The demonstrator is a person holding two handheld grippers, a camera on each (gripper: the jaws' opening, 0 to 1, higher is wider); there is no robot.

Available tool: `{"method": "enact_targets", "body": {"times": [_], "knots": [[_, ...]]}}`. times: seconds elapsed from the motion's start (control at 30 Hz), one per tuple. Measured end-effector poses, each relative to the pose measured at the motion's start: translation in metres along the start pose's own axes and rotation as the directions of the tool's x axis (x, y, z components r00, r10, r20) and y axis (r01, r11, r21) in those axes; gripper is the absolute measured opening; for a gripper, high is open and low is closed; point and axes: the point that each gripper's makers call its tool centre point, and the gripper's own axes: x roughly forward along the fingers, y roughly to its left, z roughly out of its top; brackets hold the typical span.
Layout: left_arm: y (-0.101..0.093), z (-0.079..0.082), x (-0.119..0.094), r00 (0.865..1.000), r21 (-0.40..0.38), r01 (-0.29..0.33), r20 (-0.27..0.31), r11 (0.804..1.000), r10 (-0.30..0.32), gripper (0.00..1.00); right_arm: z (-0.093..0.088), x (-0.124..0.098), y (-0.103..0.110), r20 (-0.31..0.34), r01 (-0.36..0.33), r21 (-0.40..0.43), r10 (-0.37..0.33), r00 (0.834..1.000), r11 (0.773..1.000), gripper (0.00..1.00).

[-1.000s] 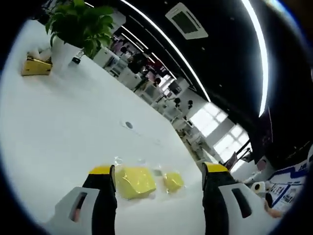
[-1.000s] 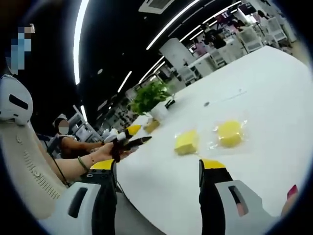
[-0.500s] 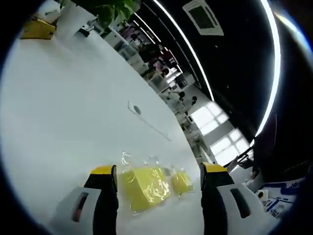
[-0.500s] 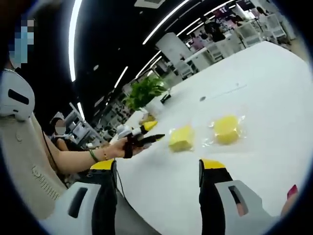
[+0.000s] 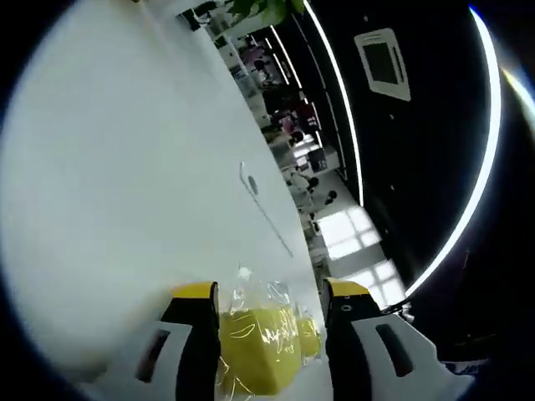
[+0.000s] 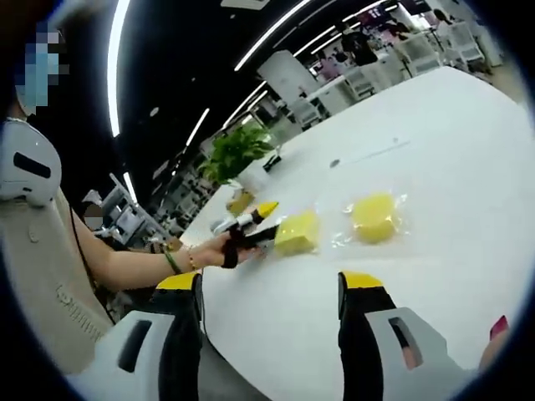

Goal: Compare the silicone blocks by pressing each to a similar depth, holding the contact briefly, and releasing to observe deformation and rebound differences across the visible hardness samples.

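Your left gripper [image 5: 267, 296] had matt black jaws with yellow tips and smooth white plastic shells, jaws apart around the nearer silicone block [image 5: 255, 347]. That block looked soft and matt yellow, sealed in a crinkled, glossy clear plastic wrapper that caught the light. The second block [image 6: 373, 217] wore the same shiny film, which spread flat beyond its edges. The table [image 6: 435, 150] was a smooth white surface with a faint sheen. Your right gripper [image 6: 267, 288] had the same black, yellow and white plastic finish.
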Motion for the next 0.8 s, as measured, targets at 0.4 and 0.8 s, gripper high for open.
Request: {"method": "enact_targets", "body": {"times": [0.4,0.8], "knots": [[0.014,0.005,-0.003,0.997,-0.058,-0.018,0.068,0.998,0.022,0.14,-0.014,0.001,-0.006,-0.043,0.007,0.017,-0.007,0.999,1.000,0.58],[0.013,0.001,0.002,0.998,-0.013,-0.036,0.060,0.999,0.037,0.00,-0.012,0.003,-0.006,-0.043,-0.004,0.019,0.004,0.999,1.000,0.55]]}}
